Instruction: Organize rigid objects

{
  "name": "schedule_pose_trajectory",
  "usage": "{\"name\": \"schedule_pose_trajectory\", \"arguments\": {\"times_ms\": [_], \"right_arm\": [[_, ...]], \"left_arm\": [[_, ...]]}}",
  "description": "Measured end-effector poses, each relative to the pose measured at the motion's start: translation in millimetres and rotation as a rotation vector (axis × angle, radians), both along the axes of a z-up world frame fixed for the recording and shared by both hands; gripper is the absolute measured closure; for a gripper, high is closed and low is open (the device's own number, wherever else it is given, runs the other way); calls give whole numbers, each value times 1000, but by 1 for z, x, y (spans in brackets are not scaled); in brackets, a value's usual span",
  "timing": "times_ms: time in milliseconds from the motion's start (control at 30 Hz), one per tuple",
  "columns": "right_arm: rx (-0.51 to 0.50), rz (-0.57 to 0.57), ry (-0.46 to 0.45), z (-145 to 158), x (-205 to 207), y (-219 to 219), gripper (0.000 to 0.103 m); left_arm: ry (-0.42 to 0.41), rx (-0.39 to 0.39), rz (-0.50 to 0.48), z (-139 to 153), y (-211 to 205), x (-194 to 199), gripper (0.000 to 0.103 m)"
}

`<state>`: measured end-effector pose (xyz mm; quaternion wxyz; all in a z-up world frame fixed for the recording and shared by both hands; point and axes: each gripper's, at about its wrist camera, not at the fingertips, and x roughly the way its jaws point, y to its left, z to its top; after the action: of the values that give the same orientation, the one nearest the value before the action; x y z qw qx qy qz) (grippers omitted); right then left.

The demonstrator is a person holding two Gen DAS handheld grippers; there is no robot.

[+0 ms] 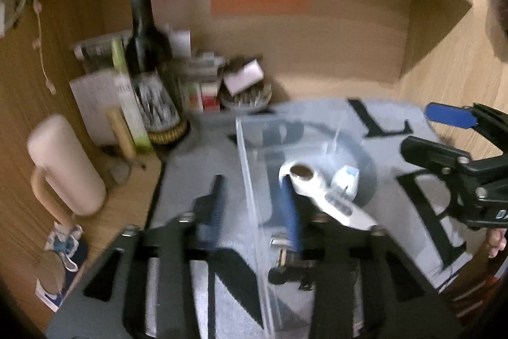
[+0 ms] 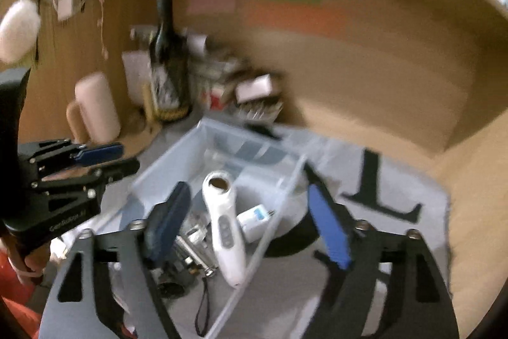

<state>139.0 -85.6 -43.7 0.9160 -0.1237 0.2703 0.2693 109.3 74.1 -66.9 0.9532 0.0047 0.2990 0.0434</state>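
Inside clear bin (image 2: 177, 161): white handheld device (image 2: 223, 224), dark round head; both tools wide, empty.

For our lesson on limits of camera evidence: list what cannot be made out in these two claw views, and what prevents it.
- Wine bottle label: left wrist view, motion blur makes the text unreadable.
- Metal and black items in the clear bin: right wrist view, partly hidden by the right claw finger, blurred.
- Coloured notes on the back wall: both views, too blurred to read.
- White handheld device: left wrist view, button markings too small.
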Motion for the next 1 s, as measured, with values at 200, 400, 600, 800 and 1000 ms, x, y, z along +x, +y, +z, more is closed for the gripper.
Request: {"name": "schedule_pose_trajectory", "arguments": {"times_ms": [200, 400, 600, 800, 1000], "right_arm": [[90, -68, -114, 30, -29, -30, 3], [157, -127, -180, 43, -57, -50, 0], [204, -176, -211, 43, -77, -62, 0], [231, -200, -223, 42, -93, -72, 0], [237, -208, -236, 43, -101, -76, 0]], "left_arm": [[-140, 18, -2, 32, -17, -25, 23], [-249, 3, 14, 50, -31, -50, 5], [-308, -1, 9, 56, -43, -74, 2], [-332, -23, 7, 59, -45, -87, 1], [-362, -16, -3, 61, -48, -97, 0]]}}
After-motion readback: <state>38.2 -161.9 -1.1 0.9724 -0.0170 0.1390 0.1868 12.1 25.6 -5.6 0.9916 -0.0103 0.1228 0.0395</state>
